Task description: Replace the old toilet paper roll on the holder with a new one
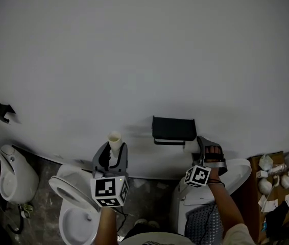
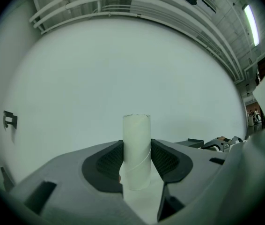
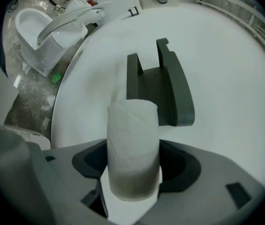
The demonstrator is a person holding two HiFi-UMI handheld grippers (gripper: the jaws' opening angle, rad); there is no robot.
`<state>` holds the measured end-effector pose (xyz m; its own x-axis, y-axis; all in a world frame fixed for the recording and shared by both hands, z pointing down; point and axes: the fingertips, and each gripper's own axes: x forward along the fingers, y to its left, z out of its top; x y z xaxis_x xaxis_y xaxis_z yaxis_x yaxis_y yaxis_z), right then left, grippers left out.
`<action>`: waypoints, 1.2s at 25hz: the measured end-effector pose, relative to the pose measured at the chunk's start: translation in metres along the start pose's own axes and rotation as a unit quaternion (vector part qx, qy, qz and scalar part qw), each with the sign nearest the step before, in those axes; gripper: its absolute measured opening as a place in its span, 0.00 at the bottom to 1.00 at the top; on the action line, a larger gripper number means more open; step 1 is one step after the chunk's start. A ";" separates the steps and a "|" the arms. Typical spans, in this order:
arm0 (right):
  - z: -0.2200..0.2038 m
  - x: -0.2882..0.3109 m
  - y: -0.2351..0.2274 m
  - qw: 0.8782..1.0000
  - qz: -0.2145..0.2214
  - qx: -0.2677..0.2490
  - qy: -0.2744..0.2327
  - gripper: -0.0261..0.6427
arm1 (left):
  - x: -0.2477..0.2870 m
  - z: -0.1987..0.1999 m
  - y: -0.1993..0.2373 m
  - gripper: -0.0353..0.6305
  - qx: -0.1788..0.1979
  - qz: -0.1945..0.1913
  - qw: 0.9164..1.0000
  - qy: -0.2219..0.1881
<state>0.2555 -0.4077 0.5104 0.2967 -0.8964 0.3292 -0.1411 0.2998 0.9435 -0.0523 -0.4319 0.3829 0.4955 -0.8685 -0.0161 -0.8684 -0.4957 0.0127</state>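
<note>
**A:** How far along is the swap?

**B:** About halfway, I'd say. The holder [image 1: 173, 129] on the wall [image 1: 134, 50] looks bare. The head view shows no roll on it, and the right gripper view shows only its dark arms with nothing between them.

**A:** So where's the old one?

**B:** The left gripper [image 2: 136, 161] has its pads pinched on a bare cardboard tube [image 2: 136, 144], which stands upright. It is off to the left of the holder, over the toilet [image 1: 75, 198] as the head view shows it. (I take the tube to be the used-up roll, since nothing but card shows on it.)

**A:** And the new roll?

**B:** That's in the right gripper [image 3: 132, 170]. Its jaws stand wide, but they are clamped on the new roll [image 3: 132, 144], which fills the gap from pad to pad. The roll sits near the holder, just below and to the right of it in the head view, and doesn't touch it.

**A:** What's left, then?

**B:** The main step is getting the new roll seated on the holder, and it will likely have to line up with those arms first. After that the tube needs putting down somewhere, and I can't see a bin.
</note>
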 end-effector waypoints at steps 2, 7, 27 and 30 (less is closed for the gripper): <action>0.010 0.001 0.002 1.000 -0.002 -0.002 -0.009 0.49 | -0.005 0.000 0.007 0.32 0.002 0.008 1.000 0.001; 0.032 0.004 0.009 1.000 -0.008 0.000 -0.022 0.49 | -0.022 -0.002 0.026 0.32 0.005 0.028 1.000 0.004; 0.129 -0.007 0.016 0.993 -0.007 -0.007 -0.113 0.52 | -0.075 0.003 0.077 0.32 0.009 0.089 0.996 0.002; 0.136 -0.019 0.019 0.991 0.006 0.005 -0.132 0.60 | -0.074 0.006 0.076 0.33 0.009 0.086 0.996 -0.001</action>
<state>0.1188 -0.4297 0.5169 0.0379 -0.9472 0.3183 -0.1523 0.3093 0.9387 -0.1551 -0.4049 0.3794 0.3395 -0.9404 -0.0181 -0.9406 -0.3395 -0.0028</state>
